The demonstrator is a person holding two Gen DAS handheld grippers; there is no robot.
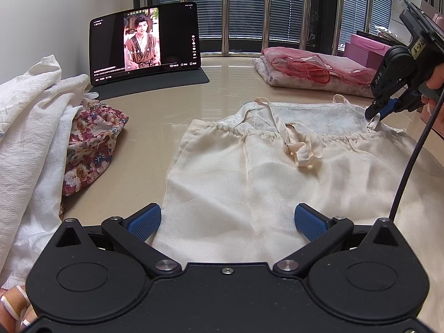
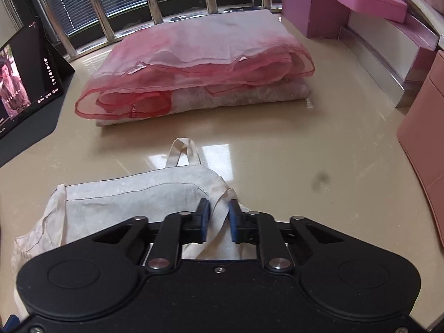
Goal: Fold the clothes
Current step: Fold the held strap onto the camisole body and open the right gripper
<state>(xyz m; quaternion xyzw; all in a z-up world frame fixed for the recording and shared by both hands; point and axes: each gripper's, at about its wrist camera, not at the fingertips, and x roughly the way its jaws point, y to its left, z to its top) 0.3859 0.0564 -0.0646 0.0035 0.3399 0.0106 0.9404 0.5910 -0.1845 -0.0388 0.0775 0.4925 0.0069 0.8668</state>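
A cream satin slip dress [image 1: 249,172] lies flat on the beige table [image 1: 172,102], its lace top edge and thin straps toward the window. Low over the dress's hem end, my left gripper [image 1: 226,222] is open, with nothing between its blue pads. My right gripper [image 1: 373,112] points down at the dress's far right top corner. In the right wrist view the corner fabric of the dress [image 2: 133,194] runs up between the pads, and the right gripper [image 2: 219,217] is shut on it. The other strap loop [image 2: 183,149] lies flat on the table beyond.
A folded pink and red sheer pile [image 2: 194,63] sits behind the dress by the window bars. A tablet [image 1: 144,38] stands at the back left. White garments [image 1: 33,127] and a floral one [image 1: 91,141] are heaped left. Pink boxes [image 2: 347,2] line the right. A black cable [image 1: 410,161] hangs over the dress.
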